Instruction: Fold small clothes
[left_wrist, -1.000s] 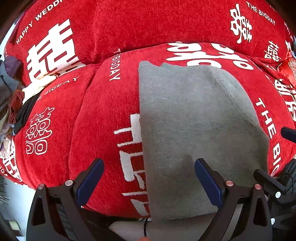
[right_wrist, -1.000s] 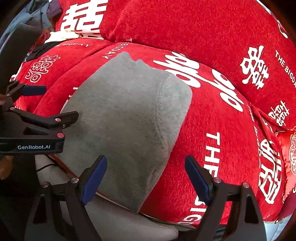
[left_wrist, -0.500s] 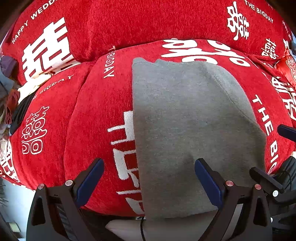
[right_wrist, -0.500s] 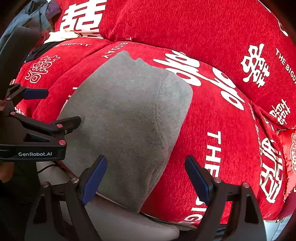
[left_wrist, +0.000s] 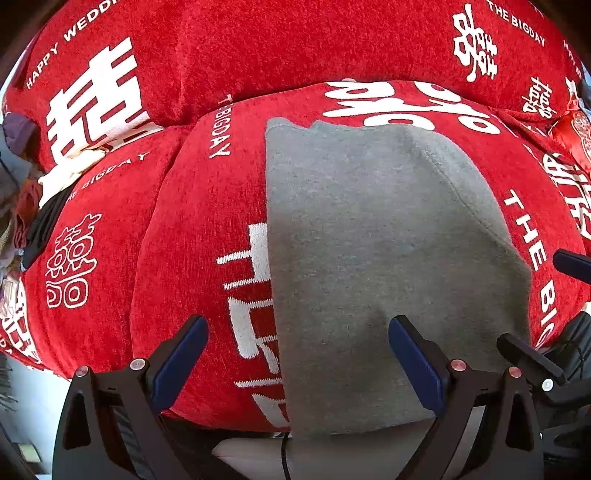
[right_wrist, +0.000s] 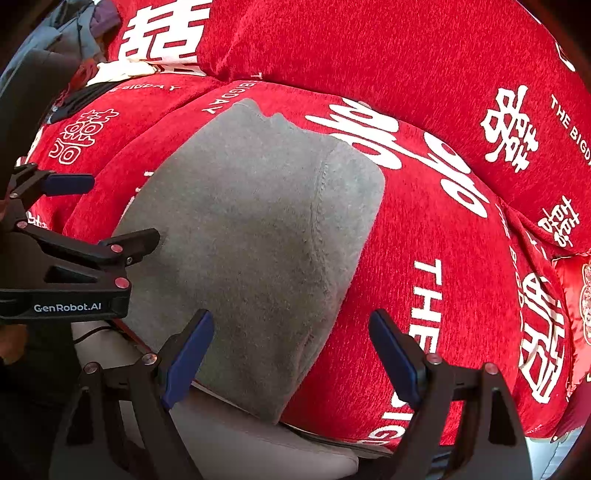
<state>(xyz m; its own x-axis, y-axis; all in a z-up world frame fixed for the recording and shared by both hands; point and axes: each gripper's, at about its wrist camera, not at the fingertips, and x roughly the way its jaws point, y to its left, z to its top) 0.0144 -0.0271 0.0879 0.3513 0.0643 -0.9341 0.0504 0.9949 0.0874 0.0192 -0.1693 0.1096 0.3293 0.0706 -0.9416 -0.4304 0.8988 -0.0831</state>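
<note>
1. Left hand-held gripper (left_wrist: 298, 354) was spread wide, grasping nothing; its blue pads hovered over the near hem, straddling the left edge of the grey garment (left_wrist: 369, 258).
2. Right hand-held gripper (right_wrist: 291, 350) was also released, nothing between its pads, which straddled the garment's right edge just above it.
3. Grey garment lay flat on the red sofa seat cushion (left_wrist: 184, 240), near hem draped over the cushion's front edge, a stitched seam running along its right side.
4. Cushion cover showed white characters and "THE BIGDAY" print.
5. Red back cushion (left_wrist: 295, 48) stood behind the seat.
6. Pile of other clothes (left_wrist: 26, 206) sat far left, well apart from the garment.
</note>
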